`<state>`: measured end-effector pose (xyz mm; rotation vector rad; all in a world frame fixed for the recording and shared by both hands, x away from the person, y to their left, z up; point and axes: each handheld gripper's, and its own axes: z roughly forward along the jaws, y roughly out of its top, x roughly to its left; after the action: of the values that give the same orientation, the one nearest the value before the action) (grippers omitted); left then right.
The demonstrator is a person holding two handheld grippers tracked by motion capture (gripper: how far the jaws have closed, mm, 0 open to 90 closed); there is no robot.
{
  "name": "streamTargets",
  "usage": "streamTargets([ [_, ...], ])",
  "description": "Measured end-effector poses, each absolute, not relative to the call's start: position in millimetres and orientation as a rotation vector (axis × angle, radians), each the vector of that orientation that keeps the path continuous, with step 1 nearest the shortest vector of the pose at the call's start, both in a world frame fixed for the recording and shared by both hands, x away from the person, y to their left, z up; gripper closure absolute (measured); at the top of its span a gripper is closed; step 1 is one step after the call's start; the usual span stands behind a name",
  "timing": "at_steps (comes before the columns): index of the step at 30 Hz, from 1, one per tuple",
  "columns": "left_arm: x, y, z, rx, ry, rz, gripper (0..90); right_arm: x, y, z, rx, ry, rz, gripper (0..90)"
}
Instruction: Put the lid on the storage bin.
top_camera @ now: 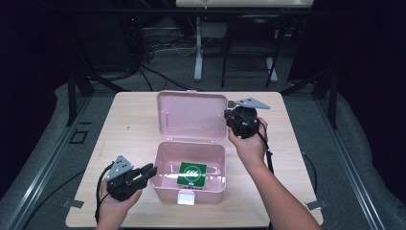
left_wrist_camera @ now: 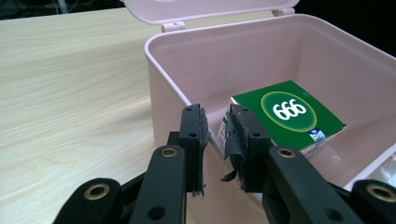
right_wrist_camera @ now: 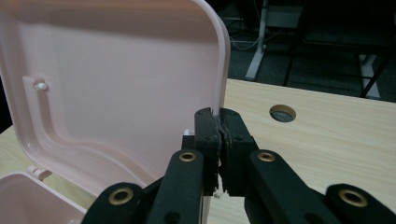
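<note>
A pink plastic box [top_camera: 159,160] stands open on the wooden table, its lid [top_camera: 191,115] tipped up and back. Inside lies a green packet [top_camera: 192,173] marked 666, which also shows in the left gripper view [left_wrist_camera: 289,114]. My left gripper [top_camera: 150,172] is at the box's left wall near the front; its jaws [left_wrist_camera: 217,125] straddle that wall [left_wrist_camera: 163,79] and look closed on it. My right gripper [top_camera: 227,116] is shut with nothing between its jaws, its tips [right_wrist_camera: 220,122] right at the lid's right edge [right_wrist_camera: 223,70]; I cannot tell whether they touch it.
The box's white latch [top_camera: 186,197] hangs at its front. The table [top_camera: 129,129] has a round hole [right_wrist_camera: 282,113] right of the lid. Chair and desk legs [top_camera: 198,52] and cables stand on the dark floor behind the table.
</note>
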<state>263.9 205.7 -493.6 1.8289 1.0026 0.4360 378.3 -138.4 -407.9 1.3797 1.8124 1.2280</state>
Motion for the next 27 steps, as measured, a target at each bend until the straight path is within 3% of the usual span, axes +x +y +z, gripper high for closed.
streamTargets([
  [27, 258, 207, -494, 1.818, 1.011, 0.422, 74.8, 331, -133, -415, 1.226, 1.742, 1.272, 87.7],
])
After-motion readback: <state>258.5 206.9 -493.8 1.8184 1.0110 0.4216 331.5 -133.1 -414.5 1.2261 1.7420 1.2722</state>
